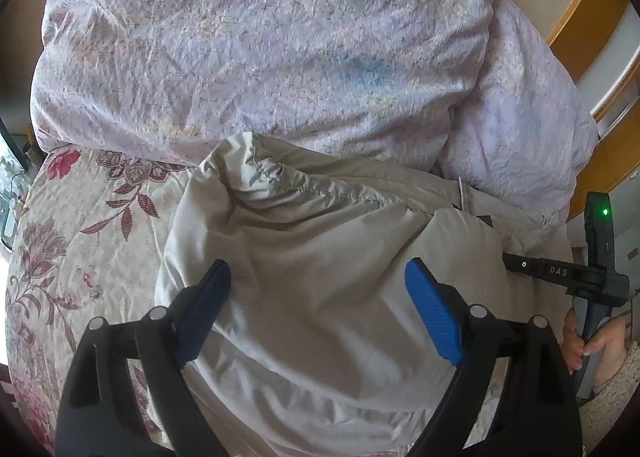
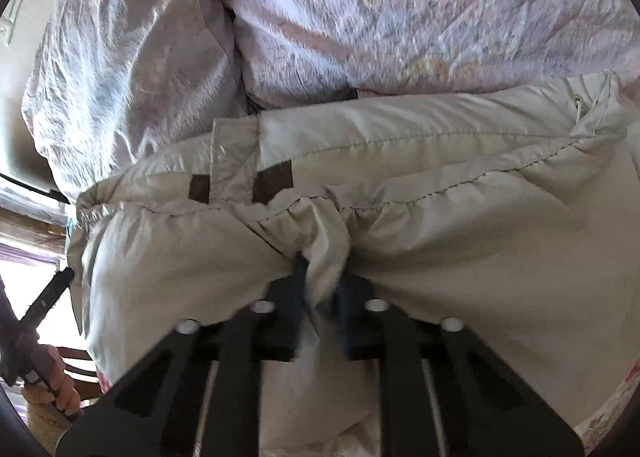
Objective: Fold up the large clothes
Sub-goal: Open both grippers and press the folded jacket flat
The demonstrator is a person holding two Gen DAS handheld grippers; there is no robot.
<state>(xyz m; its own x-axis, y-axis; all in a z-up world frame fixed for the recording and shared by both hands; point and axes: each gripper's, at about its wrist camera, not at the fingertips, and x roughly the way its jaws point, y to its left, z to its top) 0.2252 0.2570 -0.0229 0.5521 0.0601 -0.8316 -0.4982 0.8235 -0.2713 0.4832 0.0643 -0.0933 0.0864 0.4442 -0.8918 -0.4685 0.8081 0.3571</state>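
Note:
A beige puffy jacket (image 1: pixel 320 249) lies rumpled on the flowered bedspread (image 1: pixel 80 225). My left gripper (image 1: pixel 318 277) hovers over its bulging middle, jaws wide open, blue pads (image 1: pixel 434 313) clear of the cloth. At the jacket's right edge in that view, the right gripper's black body (image 1: pixel 560 271) shows with a hand on its handle. In the right wrist view the same jacket (image 2: pixel 460 217) fills the frame, with a gathered seam and two dark patches (image 2: pixel 276 181). My right gripper (image 2: pixel 322 277) is shut on a pinched fold of the jacket just below the gathered seam.
A big lilac crumpled duvet (image 1: pixel 260 45) is heaped behind the jacket, with a pillow (image 1: pixel 528 121) to its right. A wooden headboard or frame (image 1: pixel 580 9) runs along the far right. A hand (image 2: pixel 52 381) with the other tool shows at the lower left of the right wrist view.

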